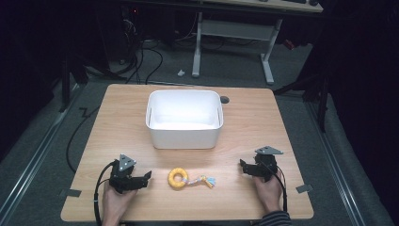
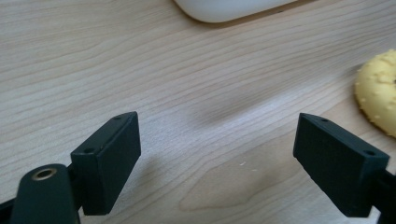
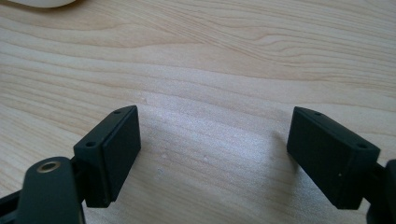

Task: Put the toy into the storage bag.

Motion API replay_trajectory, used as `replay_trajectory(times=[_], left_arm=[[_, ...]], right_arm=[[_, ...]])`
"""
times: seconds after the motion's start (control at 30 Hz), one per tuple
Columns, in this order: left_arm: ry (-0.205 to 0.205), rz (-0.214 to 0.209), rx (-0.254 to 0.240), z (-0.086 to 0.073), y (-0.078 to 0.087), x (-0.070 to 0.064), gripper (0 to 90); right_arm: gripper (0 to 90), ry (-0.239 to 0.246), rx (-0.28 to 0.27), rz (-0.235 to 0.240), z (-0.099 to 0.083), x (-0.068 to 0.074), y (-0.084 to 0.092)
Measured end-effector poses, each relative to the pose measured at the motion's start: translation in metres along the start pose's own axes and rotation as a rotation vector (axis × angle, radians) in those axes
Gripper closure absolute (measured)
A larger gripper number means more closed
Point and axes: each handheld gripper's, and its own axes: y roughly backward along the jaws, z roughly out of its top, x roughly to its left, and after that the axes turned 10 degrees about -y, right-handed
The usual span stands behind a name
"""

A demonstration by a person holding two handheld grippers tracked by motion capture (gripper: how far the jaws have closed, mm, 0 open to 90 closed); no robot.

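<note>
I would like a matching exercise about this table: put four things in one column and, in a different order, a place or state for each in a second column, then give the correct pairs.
Things:
1. white bin
2. yellow ring toy with rope
3. left tool
4. right tool

Places or states:
A. near the front edge of the table, between the two tools
B. open, at the table's right side, nothing between its jaws
C. empty, at the middle of the table
D. open, just left of the ring toy, not touching it

Pairs: 1-C, 2-A, 3-D, 4-B
</note>
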Motion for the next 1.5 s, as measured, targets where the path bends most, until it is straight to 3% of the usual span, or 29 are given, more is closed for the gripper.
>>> replay_trajectory(times=[0.47, 0.6, 0.87, 1.03, 1.5], left_arm=[[-0.069, -0.072, -0.041, 0.032, 0.006, -0.023, 28.0], [-0.114, -0.11, -0.015, 0.047, 0.007, -0.034, 31.0], [-0.143, -0.156, 0.067, 0.059, -0.003, -0.05, 36.4], [-0.169, -0.157, 0.115, 0.065, -0.012, -0.058, 39.3], [-0.175, -0.179, 0.224, 0.073, -0.034, -0.07, 44.8]], right_arm=[[18.5, 0.002, -0.002, 0.002, 0.0, 0.0, 0.0], [19.3, -0.001, -0.003, 0.004, 0.0, 0.0, 0.0], [19.7, 0.0, -0.005, 0.006, 0.0, 0.0, 0.0], [19.7, 0.0, -0.005, 0.006, 0.0, 0.0, 0.0], [20.2, 0.001, -0.005, 0.004, 0.0, 0.0, 0.0]])
